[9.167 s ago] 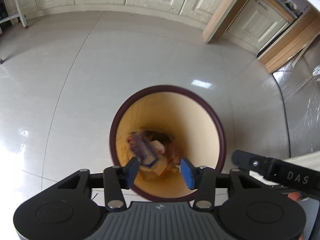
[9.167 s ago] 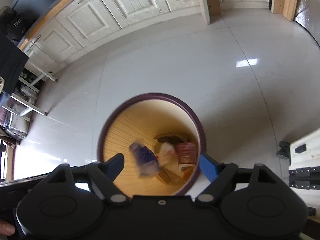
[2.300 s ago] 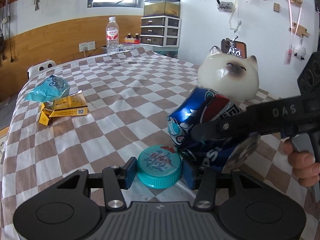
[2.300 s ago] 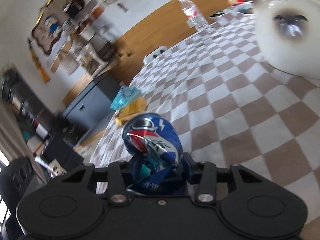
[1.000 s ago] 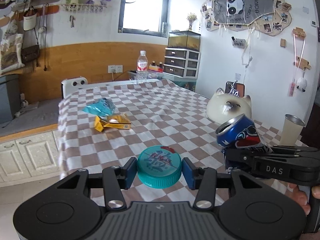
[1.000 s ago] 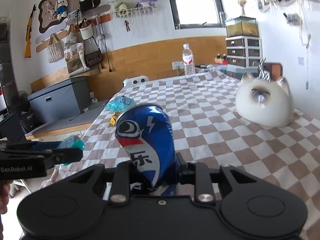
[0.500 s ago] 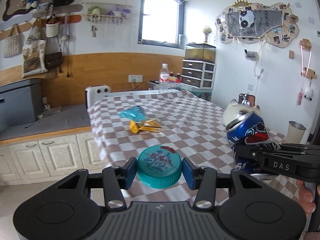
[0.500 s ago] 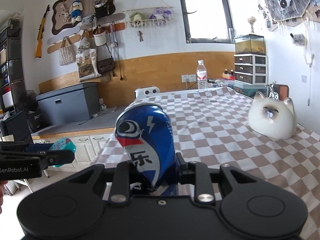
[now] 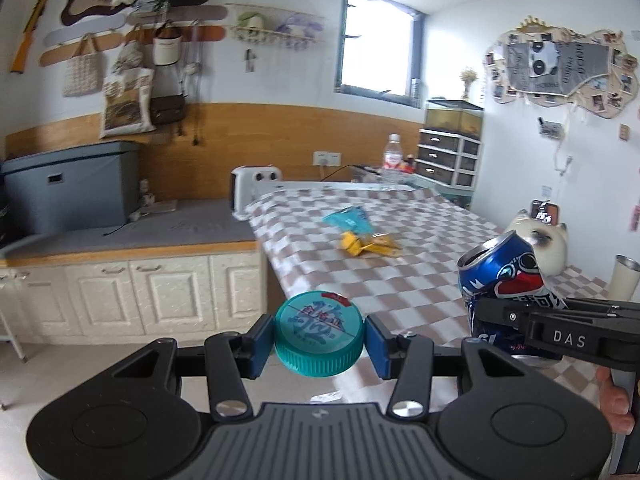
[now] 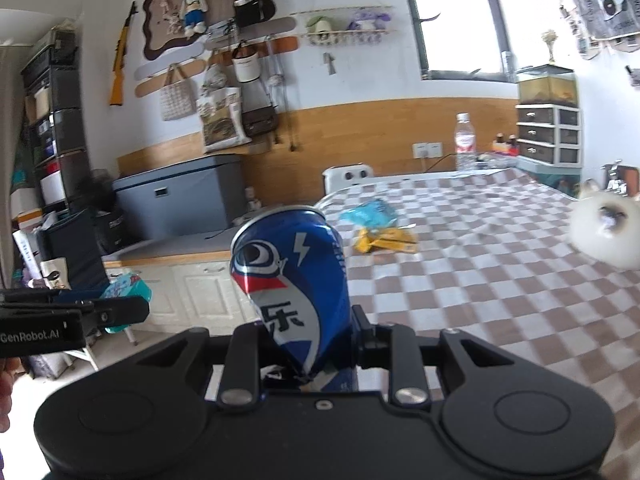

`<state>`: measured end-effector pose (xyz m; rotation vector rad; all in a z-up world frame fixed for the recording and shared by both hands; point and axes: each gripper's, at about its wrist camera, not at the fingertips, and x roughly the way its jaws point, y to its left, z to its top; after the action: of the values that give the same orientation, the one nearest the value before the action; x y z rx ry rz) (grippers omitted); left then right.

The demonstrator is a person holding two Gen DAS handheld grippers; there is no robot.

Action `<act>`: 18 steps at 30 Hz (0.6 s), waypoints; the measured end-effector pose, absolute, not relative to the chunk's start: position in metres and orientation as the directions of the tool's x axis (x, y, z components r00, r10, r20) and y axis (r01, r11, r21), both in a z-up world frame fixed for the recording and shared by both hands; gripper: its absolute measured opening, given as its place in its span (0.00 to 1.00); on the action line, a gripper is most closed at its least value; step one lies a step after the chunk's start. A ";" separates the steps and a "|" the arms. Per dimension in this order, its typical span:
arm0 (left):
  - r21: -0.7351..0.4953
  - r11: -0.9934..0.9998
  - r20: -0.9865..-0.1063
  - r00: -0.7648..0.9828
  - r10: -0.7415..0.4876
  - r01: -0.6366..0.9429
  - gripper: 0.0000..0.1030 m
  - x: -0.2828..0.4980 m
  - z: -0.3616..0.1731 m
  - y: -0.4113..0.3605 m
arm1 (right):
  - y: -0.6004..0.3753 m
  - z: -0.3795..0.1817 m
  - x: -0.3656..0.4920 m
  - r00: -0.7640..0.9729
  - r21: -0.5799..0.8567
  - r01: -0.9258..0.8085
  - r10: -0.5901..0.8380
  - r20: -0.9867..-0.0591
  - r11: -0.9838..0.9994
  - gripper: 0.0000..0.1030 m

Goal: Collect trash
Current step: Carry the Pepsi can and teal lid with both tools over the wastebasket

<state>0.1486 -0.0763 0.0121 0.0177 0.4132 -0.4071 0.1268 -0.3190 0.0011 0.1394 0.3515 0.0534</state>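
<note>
Between your left tongs [image 9: 319, 338], a round teal plastic lid [image 9: 319, 335] is pinched; right tongs [image 10: 308, 338] clamp a crushed blue can [image 10: 294, 280]. At twelve o'clock, yellow and blue wrappers [image 9: 366, 236] await on the checkered table [image 9: 420, 248].

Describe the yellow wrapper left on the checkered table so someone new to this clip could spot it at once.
Start at the long table with the brown-and-white checkered cloth. Near its left edge, about midway toward the far wall, two pieces of litter lie together. The yellow wrapper is the flat, crumpled one nearer the camera, set against the pale blue packet just behind it.
</note>
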 end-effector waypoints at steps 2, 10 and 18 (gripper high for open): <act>-0.069 0.927 -0.402 0.840 -0.364 0.368 0.49 0.150 0.008 -0.064 | -0.306 -0.003 0.132 0.932 0.148 -0.047 0.097 -0.349 0.988 0.27; -0.106 0.951 -0.435 0.847 -0.306 0.289 0.49 0.156 -0.015 -0.008 | -0.255 -0.026 0.151 0.894 0.210 -0.081 0.164 -0.416 0.974 0.27; -0.159 0.966 -0.481 0.839 -0.255 0.202 0.49 0.167 -0.050 0.054 | -0.194 -0.068 0.172 0.846 0.249 -0.085 0.202 -0.493 0.965 0.27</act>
<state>0.1670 0.0543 -0.0503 -0.1034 0.5226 -0.2422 0.1715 -0.1939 -0.0675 0.2225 0.5424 0.1526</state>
